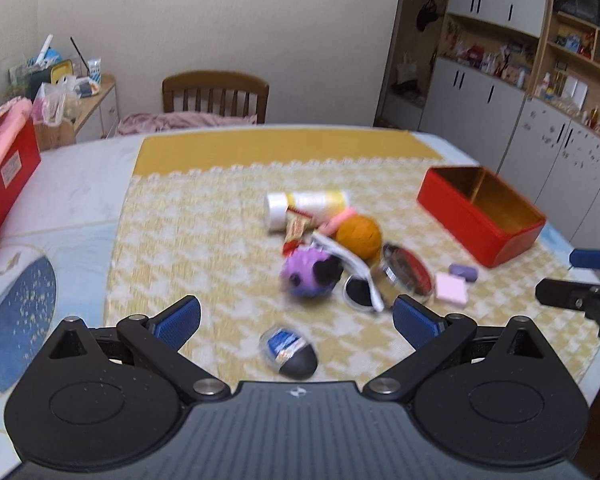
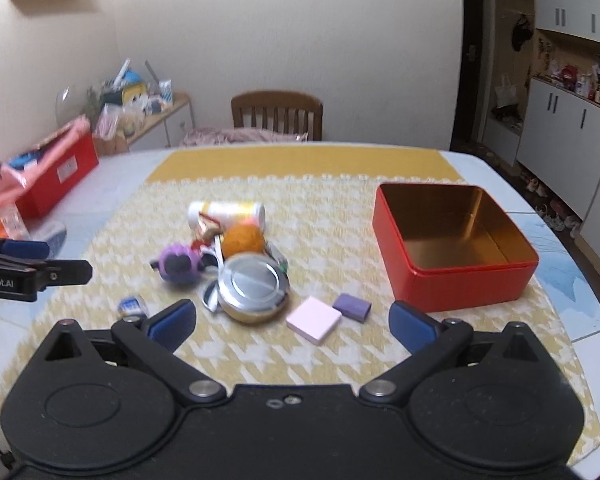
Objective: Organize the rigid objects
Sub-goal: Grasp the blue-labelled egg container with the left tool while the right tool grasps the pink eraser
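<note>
Red tin, gold inside, on a yellow-and-white houndstooth cloth with a plain mustard band at the far edge. Orange ball, purple toy with black patch, pale pink block, lilac block. Blue pads on black gripper fingers.

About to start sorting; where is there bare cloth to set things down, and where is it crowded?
Bare: the cloth left of the purple toy, and the strip between the pile and the red tin. Crowded: around the round metal tin, orange ball and white bottle.
</note>
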Demonstrator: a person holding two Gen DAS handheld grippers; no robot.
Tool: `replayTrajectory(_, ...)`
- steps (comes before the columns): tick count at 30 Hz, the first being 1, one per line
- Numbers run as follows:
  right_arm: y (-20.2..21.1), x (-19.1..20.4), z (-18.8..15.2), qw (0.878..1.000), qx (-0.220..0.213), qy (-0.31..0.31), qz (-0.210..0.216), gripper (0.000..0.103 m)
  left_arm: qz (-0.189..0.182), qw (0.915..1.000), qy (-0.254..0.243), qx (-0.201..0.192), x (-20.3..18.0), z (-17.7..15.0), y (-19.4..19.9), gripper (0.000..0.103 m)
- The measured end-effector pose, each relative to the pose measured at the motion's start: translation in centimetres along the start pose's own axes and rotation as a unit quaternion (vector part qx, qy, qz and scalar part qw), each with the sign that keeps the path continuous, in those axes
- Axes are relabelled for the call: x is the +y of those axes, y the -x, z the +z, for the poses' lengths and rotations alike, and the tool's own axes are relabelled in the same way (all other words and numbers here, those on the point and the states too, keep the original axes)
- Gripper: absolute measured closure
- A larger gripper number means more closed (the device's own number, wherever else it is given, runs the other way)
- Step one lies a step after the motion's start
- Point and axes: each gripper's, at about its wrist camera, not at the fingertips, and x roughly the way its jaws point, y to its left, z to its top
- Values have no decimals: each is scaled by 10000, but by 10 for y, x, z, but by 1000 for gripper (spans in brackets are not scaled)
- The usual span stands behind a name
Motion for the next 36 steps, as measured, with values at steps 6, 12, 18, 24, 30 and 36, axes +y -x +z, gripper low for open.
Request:
replayTrajectory(6, -30, -14, -6, 9992, 337, 142, 188, 3, 106, 9994, -220, 239, -3, -15, -28, 0)
replayTrajectory(12, -65, -29, -6, 9975, 560, 110, 408, 6, 152, 9986, -211, 454, -7, -26, -56, 1)
replayTrajectory(18, -101, -34, -7, 9943, 894, 298, 495, 18, 357, 9975, -152, 596, -6, -33, -74, 1)
replayTrajectory(24, -119, -33, -8, 9921, 1048, 471, 511, 26, 459, 9964, -215, 682, -7, -35, -83, 14)
replayTrajectory(30, -127, -31, -6, 9918, 1022, 599, 480, 30, 536, 9959, -235, 693, -11, -35, -90, 23)
replayTrajectory(36, -127, -30, -4, 9927, 948, 599, 433, 47, 571, 9958, -317, 644, -18, -32, -91, 40)
